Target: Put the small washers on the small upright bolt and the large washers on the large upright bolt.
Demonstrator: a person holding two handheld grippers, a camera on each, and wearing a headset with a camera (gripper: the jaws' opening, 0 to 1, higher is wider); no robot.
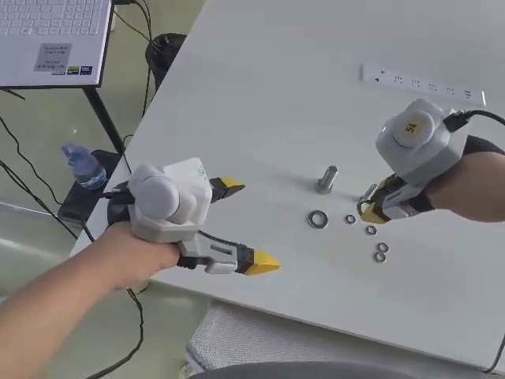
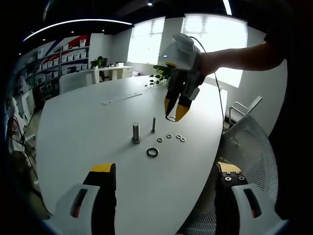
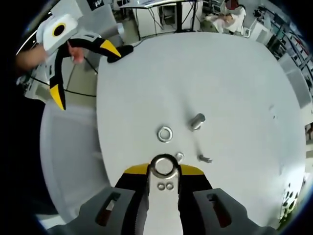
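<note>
The left gripper is being held over the near edge of the table, jaws spread wide and gripping nothing, well apart from the parts. The large bolt is standing upright, its long axis vertical, with a loose washer lying just before it. Further right, a large washer is being pinched between the jaws of the right gripper. From these jaws the large bolt is lying to the left and slightly farther off, so this gripper is judged the nearer.
</note>
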